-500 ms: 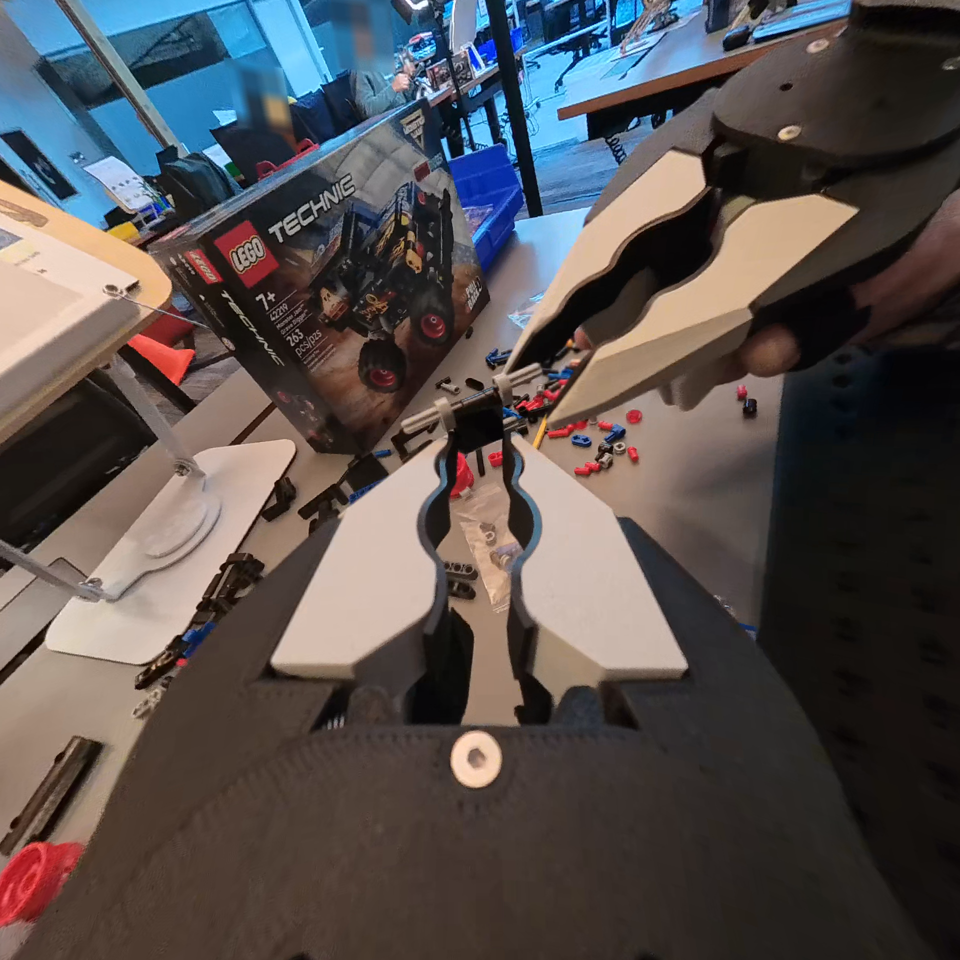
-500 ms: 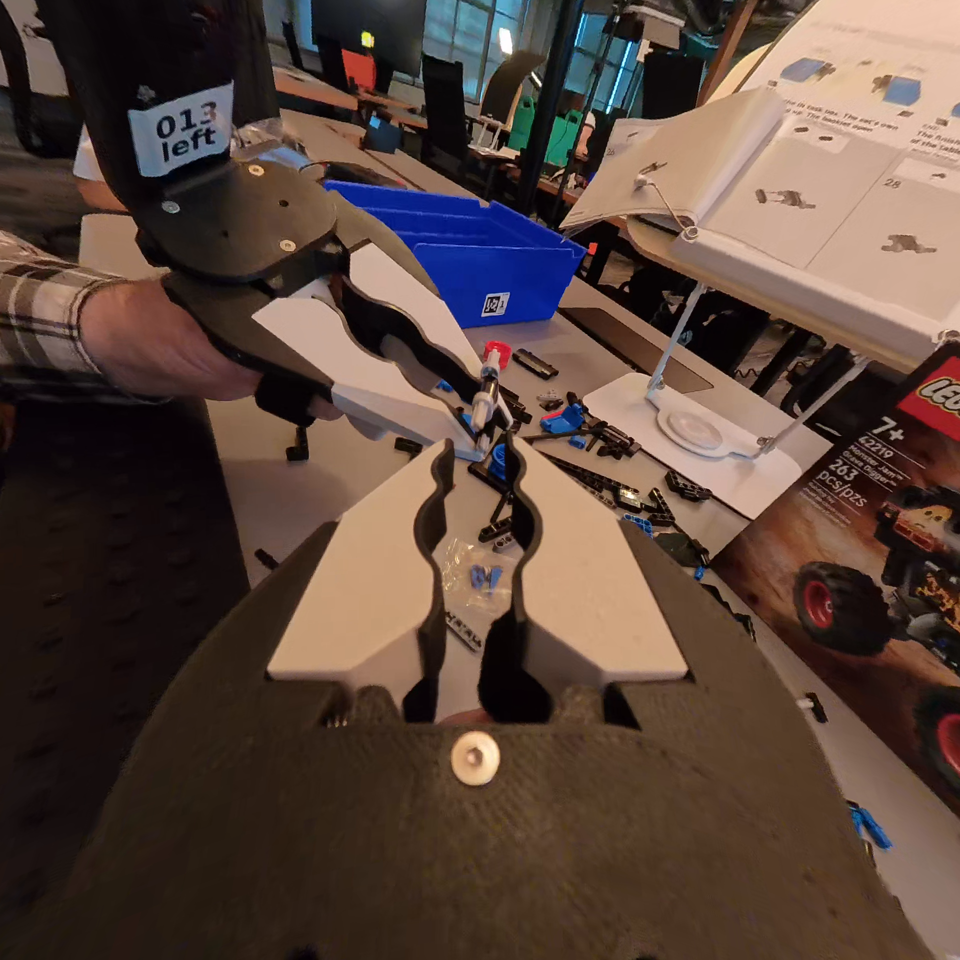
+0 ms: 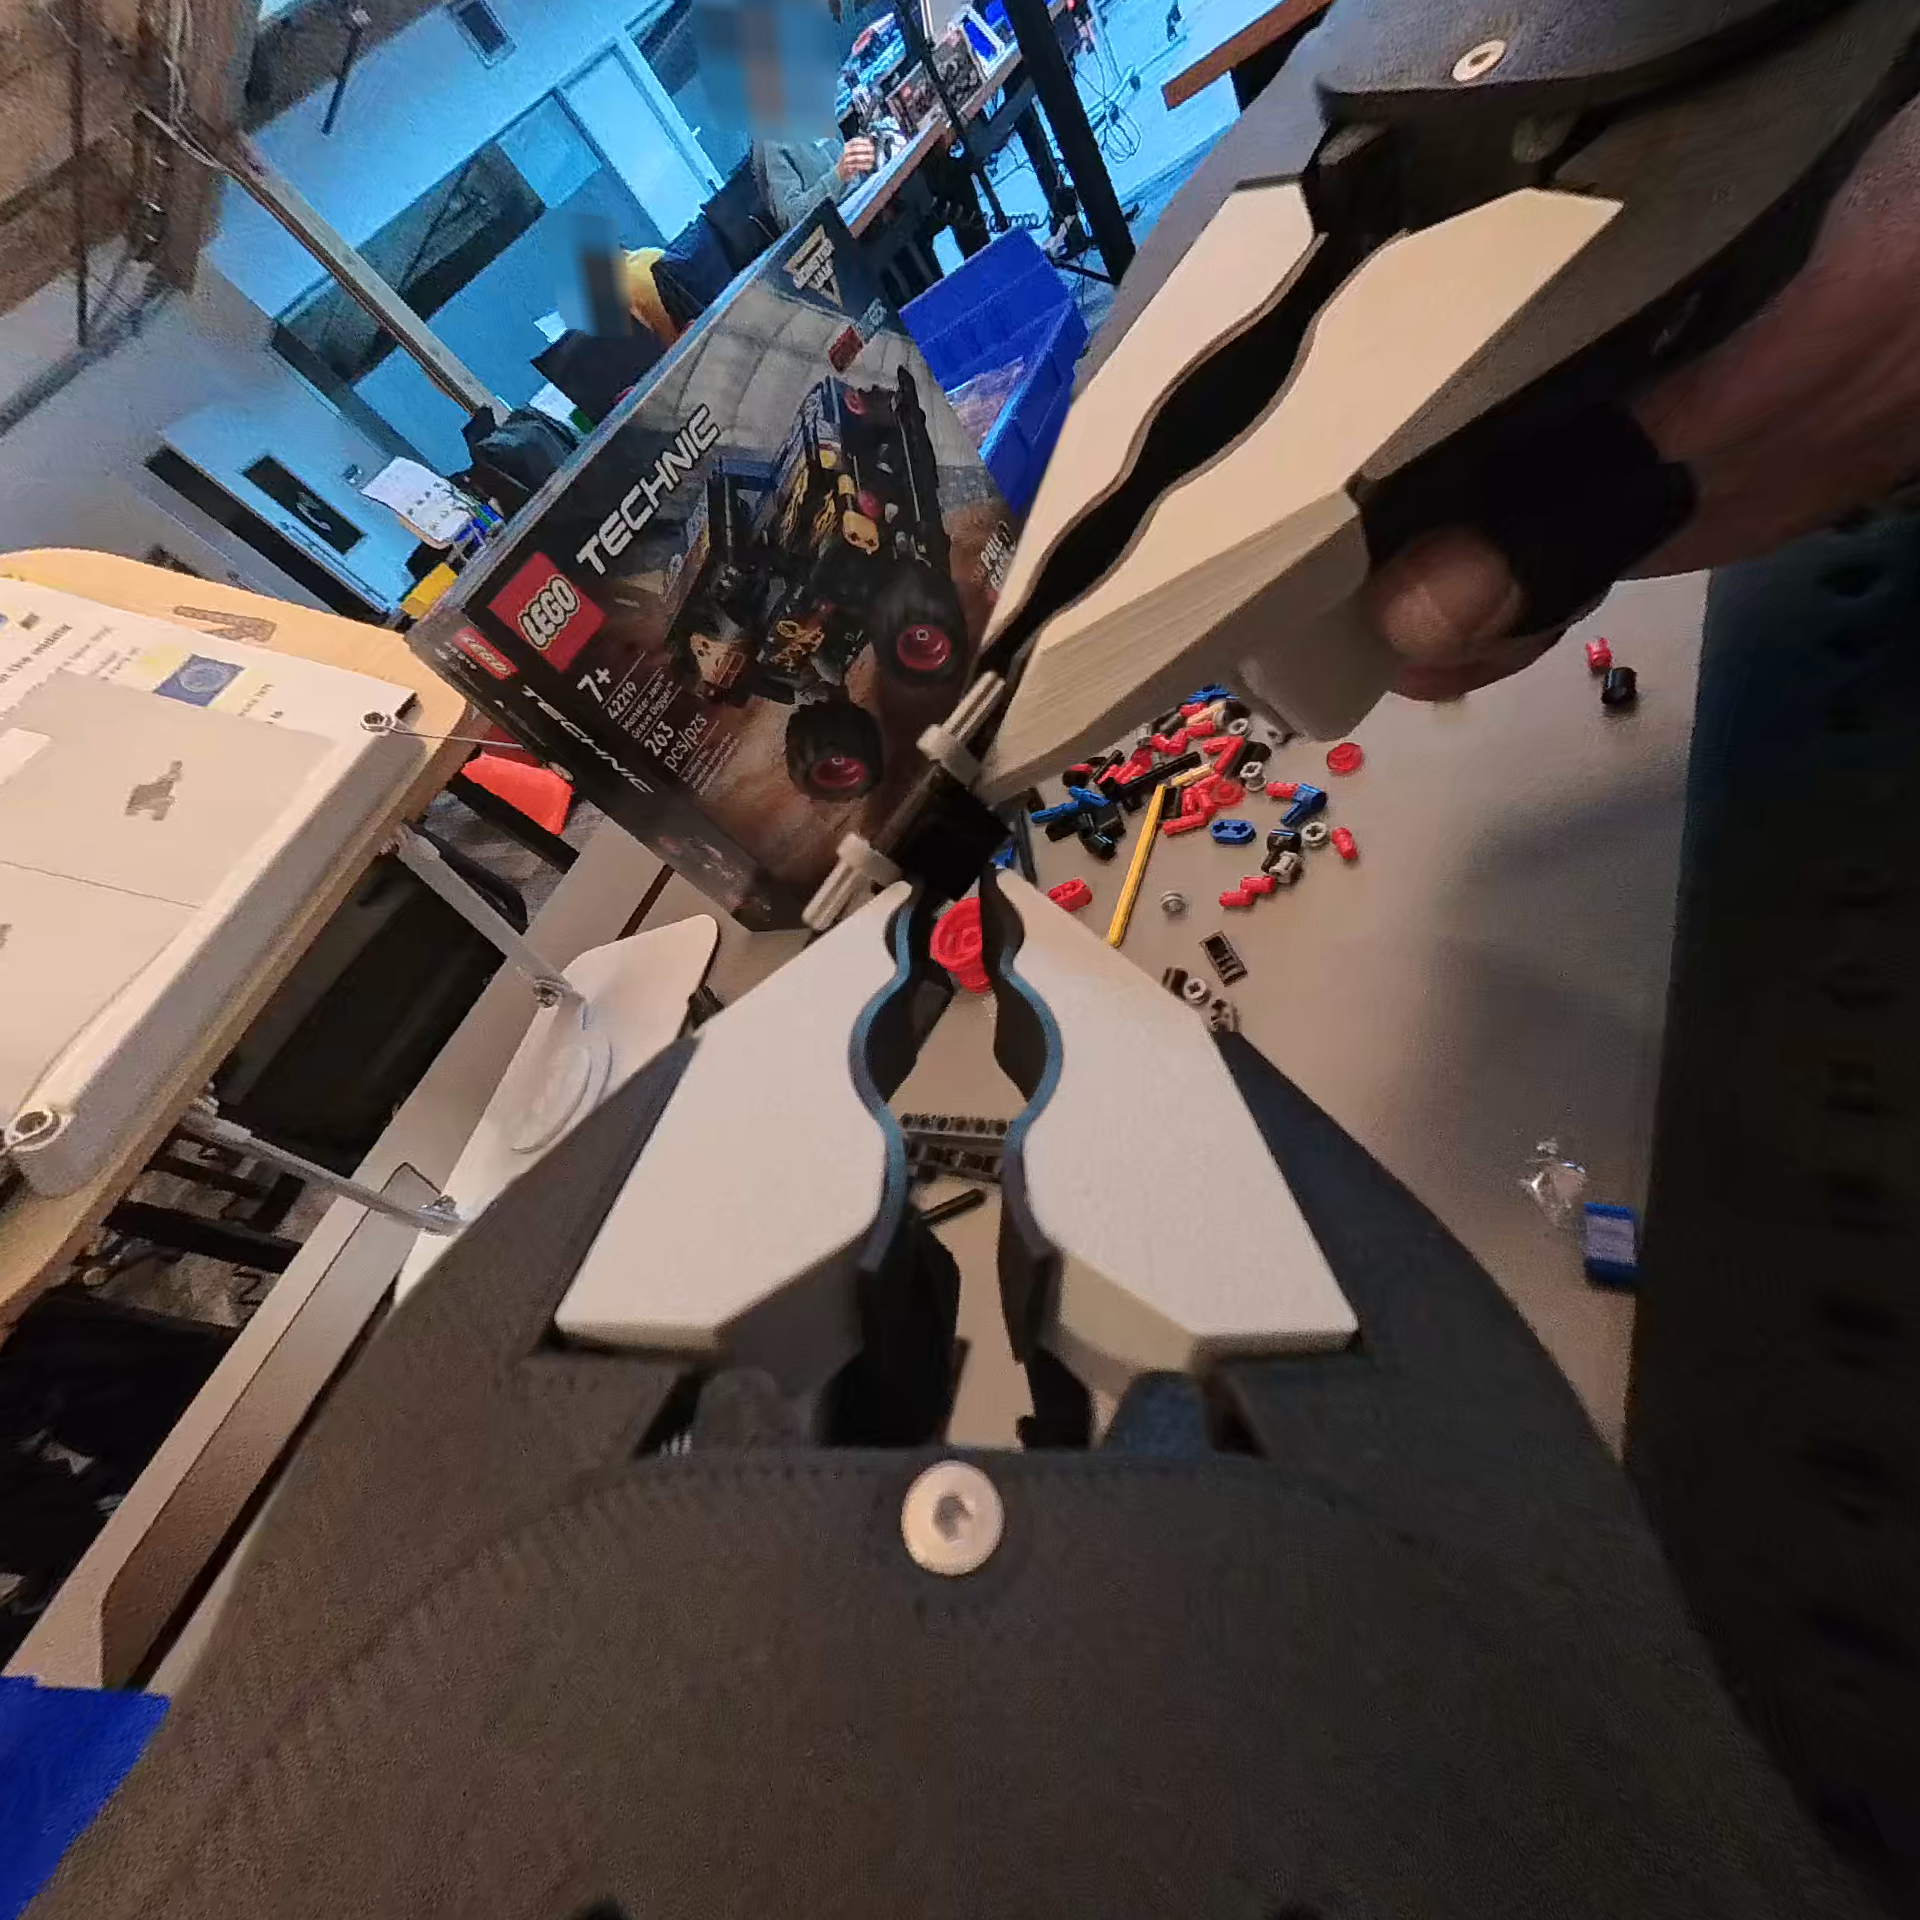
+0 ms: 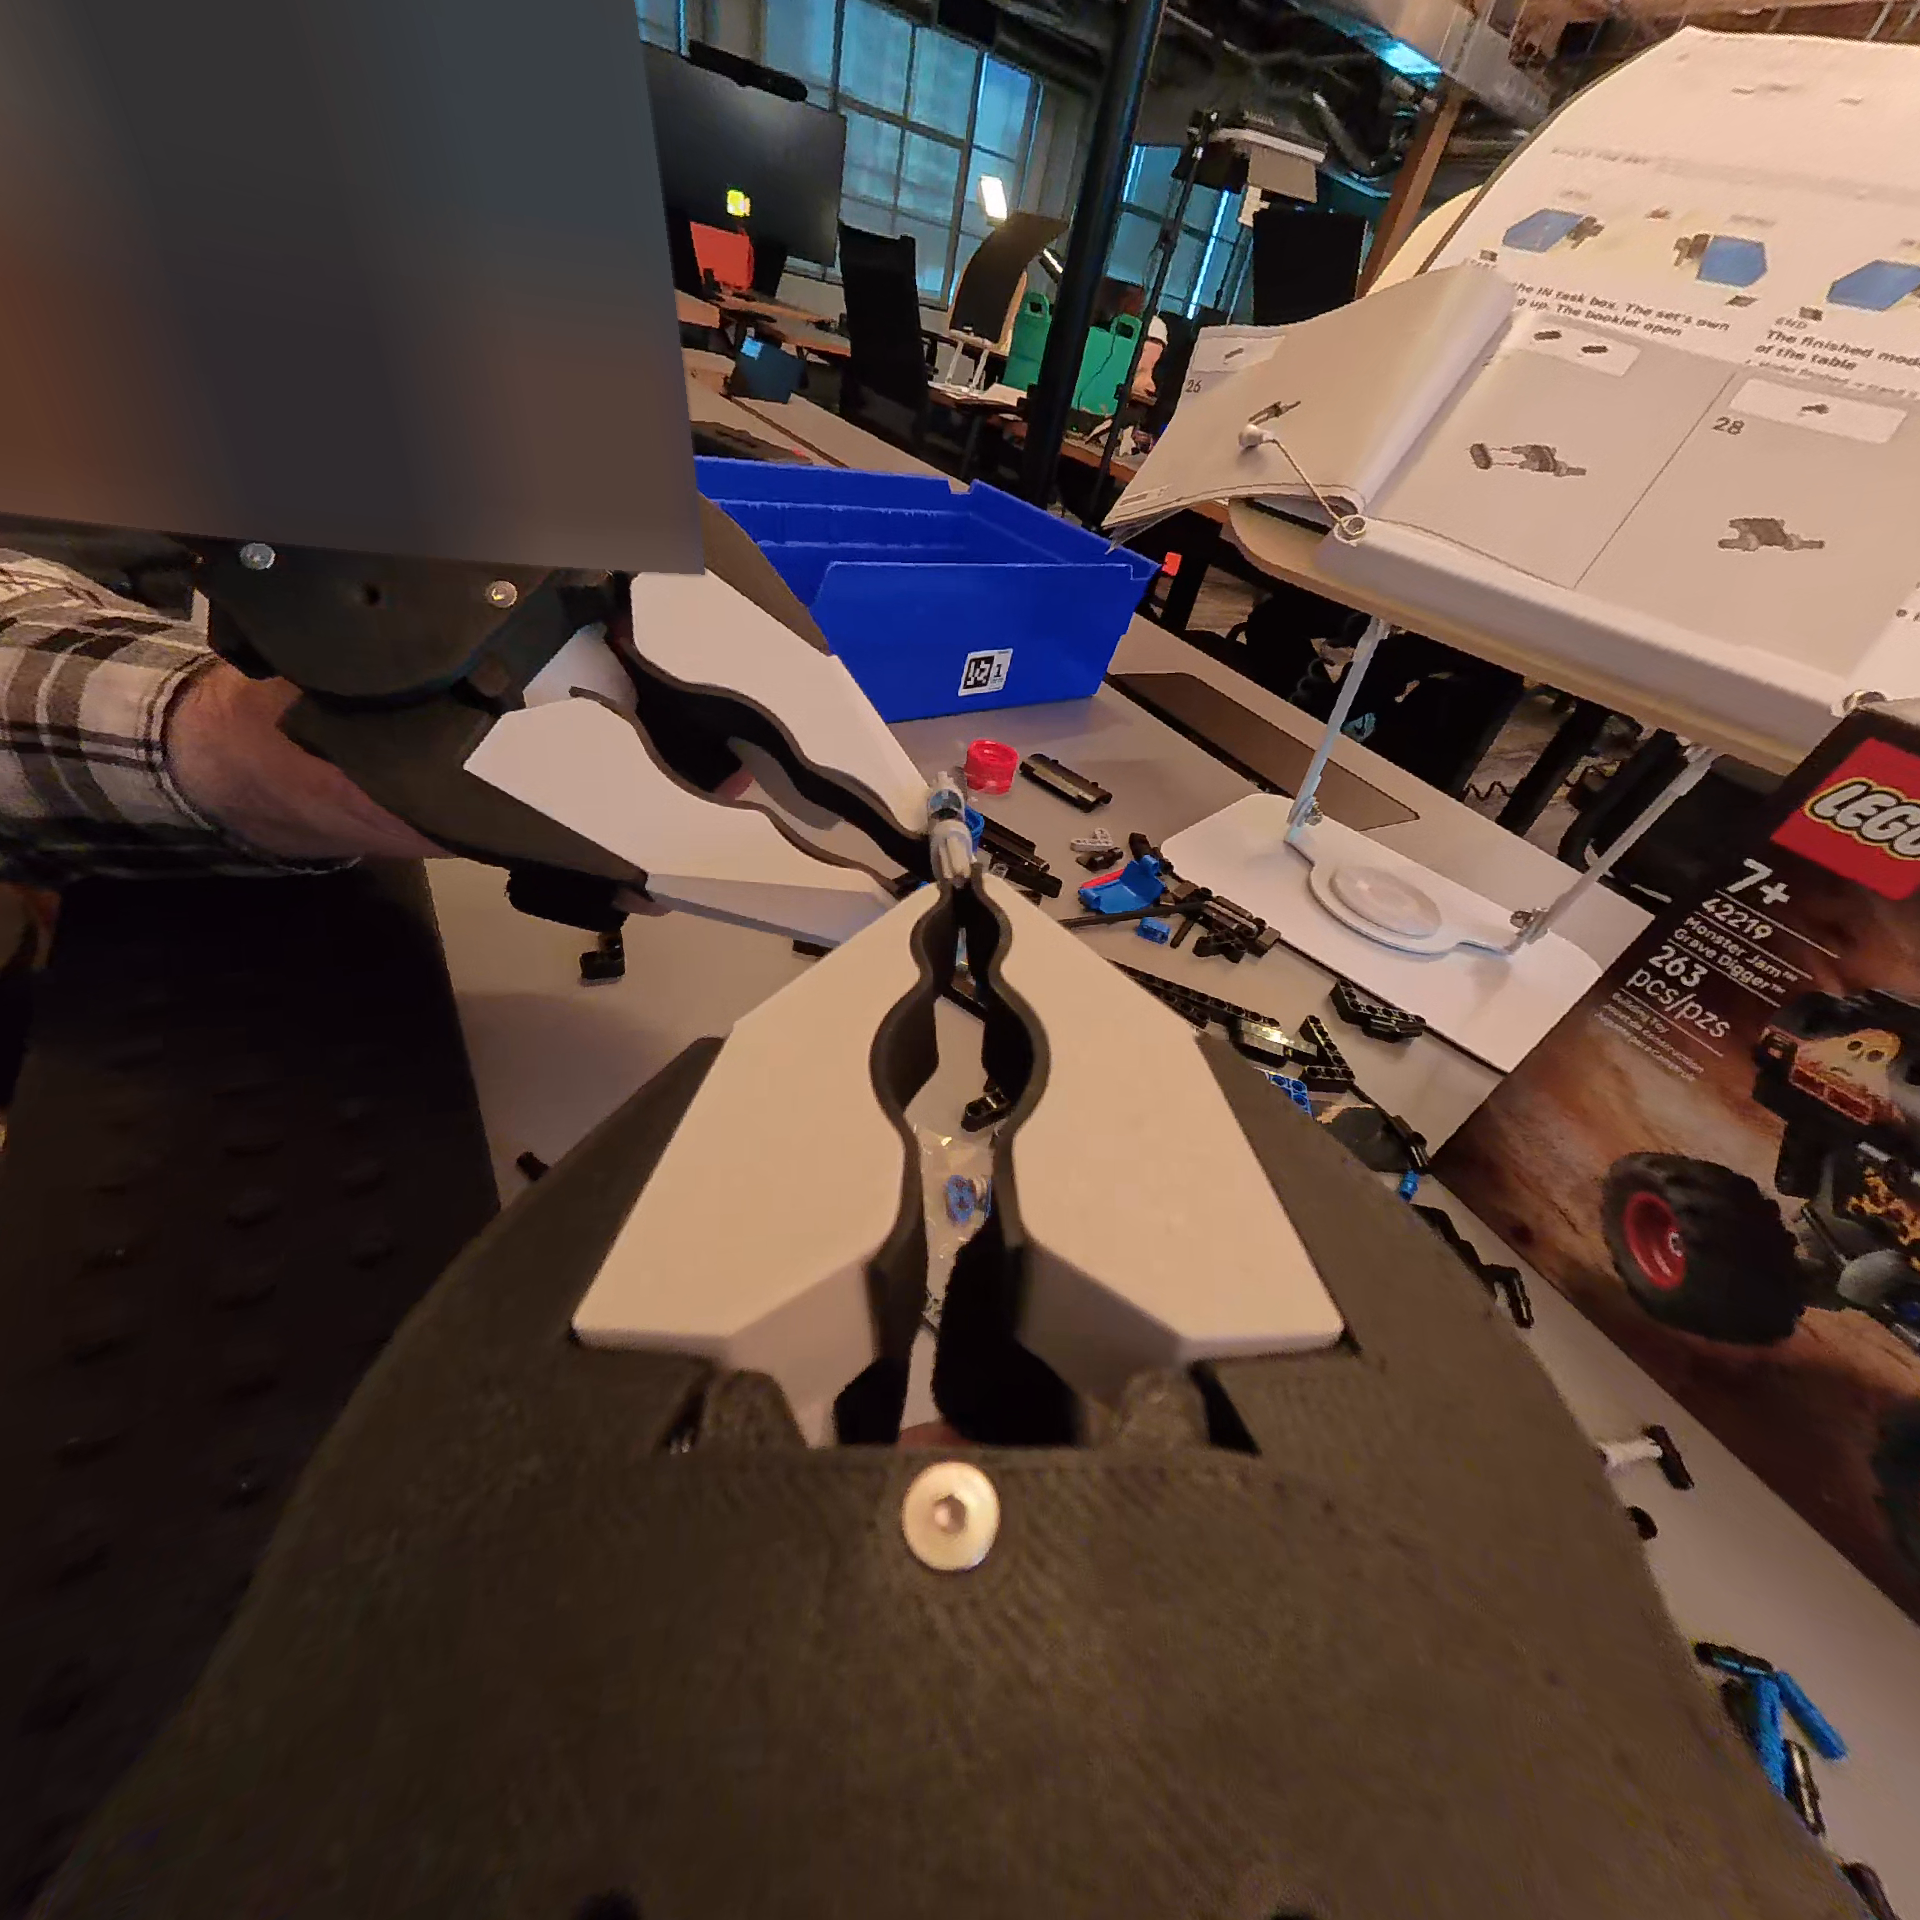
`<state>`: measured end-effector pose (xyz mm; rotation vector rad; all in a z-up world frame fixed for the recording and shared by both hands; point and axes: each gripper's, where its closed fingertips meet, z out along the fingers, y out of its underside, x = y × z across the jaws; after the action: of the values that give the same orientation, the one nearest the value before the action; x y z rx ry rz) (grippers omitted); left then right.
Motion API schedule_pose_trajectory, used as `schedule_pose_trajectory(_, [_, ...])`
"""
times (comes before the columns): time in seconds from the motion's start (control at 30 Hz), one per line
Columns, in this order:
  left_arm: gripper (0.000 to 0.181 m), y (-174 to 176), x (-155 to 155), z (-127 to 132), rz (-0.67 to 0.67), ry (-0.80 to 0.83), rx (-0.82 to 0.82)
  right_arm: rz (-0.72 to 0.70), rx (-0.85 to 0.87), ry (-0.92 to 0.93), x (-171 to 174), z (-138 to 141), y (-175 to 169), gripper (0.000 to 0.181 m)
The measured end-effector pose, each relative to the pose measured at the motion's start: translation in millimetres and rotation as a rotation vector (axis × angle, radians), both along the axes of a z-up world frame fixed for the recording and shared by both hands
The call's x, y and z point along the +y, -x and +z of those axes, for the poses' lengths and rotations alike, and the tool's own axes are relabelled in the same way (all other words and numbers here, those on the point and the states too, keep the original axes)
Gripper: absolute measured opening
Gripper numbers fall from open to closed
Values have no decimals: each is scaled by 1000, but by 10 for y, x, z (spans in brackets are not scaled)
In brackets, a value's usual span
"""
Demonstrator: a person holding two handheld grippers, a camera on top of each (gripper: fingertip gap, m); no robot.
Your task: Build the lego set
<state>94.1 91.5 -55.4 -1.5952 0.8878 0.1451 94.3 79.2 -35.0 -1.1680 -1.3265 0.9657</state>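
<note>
Both claws pinch one small axle assembly (image 3: pixel 940 805), the right gripper (image 3: pixel 987 707) entering from one o'clock. The left gripper (image 3: pixel 951 883) clamps its black block. It looks light, rigid, probably slippery; hold the block, not the pale bushings.

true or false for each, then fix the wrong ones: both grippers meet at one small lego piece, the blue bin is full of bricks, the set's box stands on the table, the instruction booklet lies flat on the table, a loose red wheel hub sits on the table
1. The left gripper and right gripper both meet at the small black and white axle assembly. True.
2. The blue bin is full of bricks. False: the part of its inside that shows looks empty.
3. The Lego set box stands on the table. True.
4. The instruction booklet lies flat on the table. False: it is propped on a white stand.
5. A red wheel hub sits loose on the table. True.
</note>
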Motion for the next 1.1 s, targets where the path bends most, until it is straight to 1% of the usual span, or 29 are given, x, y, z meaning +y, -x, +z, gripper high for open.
schedule_pose_trajectory(0.17, [4, 0, 1, -26, 20, -22, 72, -7, -3, 15, 7, -30, -6, 0])
schedule_pose_trajectory(0.3, [3, 9, 9, -51, 31, -25, 94, -19, -15, 15, 12, -58, -2, 0])
schedule_pose_trajectory(0.4, [5, 18, 10, -70, 16, 14, 61, -13, -20, 33, 19, -67, 0, 0])
schedule_pose_trajectory(0.43, [6, 22, 9, -59, 9, 15, 47, -7, -13, 56, 22, -60, -3, 0])
schedule_pose_trajectory(0.5, [11, 29, -5, 44, 11, -29, 21, 15, 23, 159, 46, -11, -32, 0])
schedule_pose_trajectory(0.57, [14, 41, -24, 53, 0, 3, -31, 51, 70, 291, 83, 47, -83, 0])
schedule_pose_trajectory(0.63, [21, 58, -25, 57, -22, 51, -142, 115, 96, 430, 73, 79, -122, 0])
schedule_pose_trajectory(0.7, [21, 17, -58, 146, -81, 85, -265, 153, 122, 531, 77, 92, -145, 0])
schedule_pose_trajectory(0.77, [22, -25, -71, 179, -123, 128, -343, 185, 130, 595, 47, 90, -144, 0])
schedule_pose_trajectory(0.87, [20, -155, -145, 214, -246, 220, -498, 210, 114, 614, -14, 62, -123, 0])
schedule_pose_trajectory(0.9, [18, -145, -154, 241, -258, 227, -539, 213, 105, 605, -30, 55, -119, 0])
schedule_pose_trajectory(0.93, [13, -130, -170, 264, -271, 228, -564, 220, 98, 598, -51, 55, -119, 0])
schedule_pose_trajectory(1.0, [10, -131, -203, 282, -301, 259, -610, 228, 88, 592, -76, 57, -119, 0])
schedule_pose_trajectory(1.1, [6, -142, -234, 262, -323, 281, -631, 228, 67, 584, -72, 43, -125, 0])
